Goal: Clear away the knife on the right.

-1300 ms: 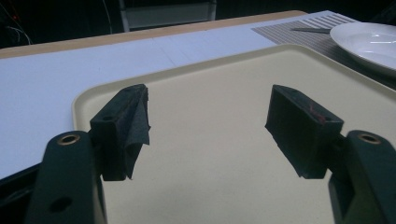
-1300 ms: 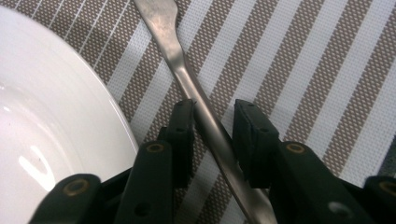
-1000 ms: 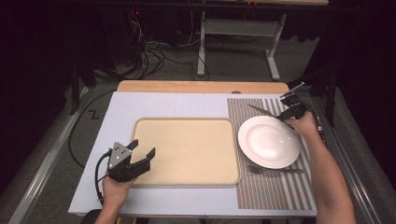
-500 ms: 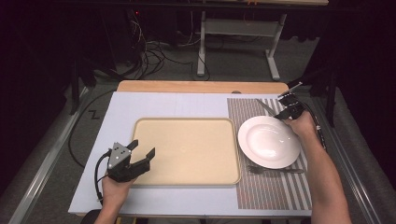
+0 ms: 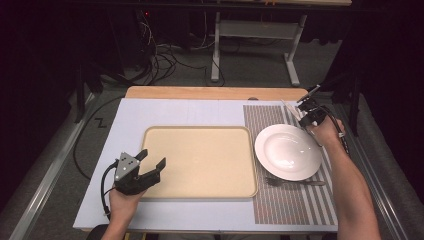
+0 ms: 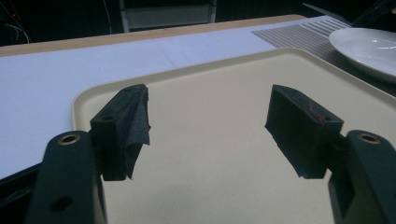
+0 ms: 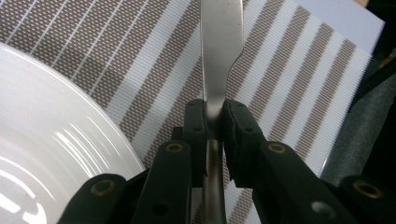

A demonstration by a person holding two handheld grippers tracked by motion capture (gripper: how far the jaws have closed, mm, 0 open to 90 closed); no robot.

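A person sets a place at a table, a gripper in each hand. At far left the left gripper (image 5: 150, 167) rests by the near left corner of the tray (image 5: 200, 135), jaws spread wide with nothing between them; in the left gripper view they frame bare tray (image 6: 224, 93), with the plate (image 6: 369, 49) off at the upper right. The tray lies on a pale mat (image 5: 120, 120), itself bare.

Right of the tray a striped placemat (image 5: 262, 117) carries the white plate (image 5: 287, 151), and a fork (image 5: 292, 182) lies along the plate's near edge, tines towards the tray.

At far right, just beyond the plate's far right rim, the right gripper (image 5: 304, 111) has just closed its jaws narrowly on a knife (image 5: 290, 108). The right gripper view shows the pads pinching the knife (image 7: 219, 51) at the neck, where blade meets handle, the blade running straight out ahead of the right gripper (image 7: 214, 121) over the placemat (image 7: 289, 70), the plate (image 7: 51, 140) at its left.

The point that matters for what follows: the knife's long axis continues the gripper's own line, and the plate lies just to one side of it, on the tray's side. The right hand is by far the nearer; the left is well apart across the tray. Setting the knife beside the plate would probably call for turning it parallel to the rim's right side.
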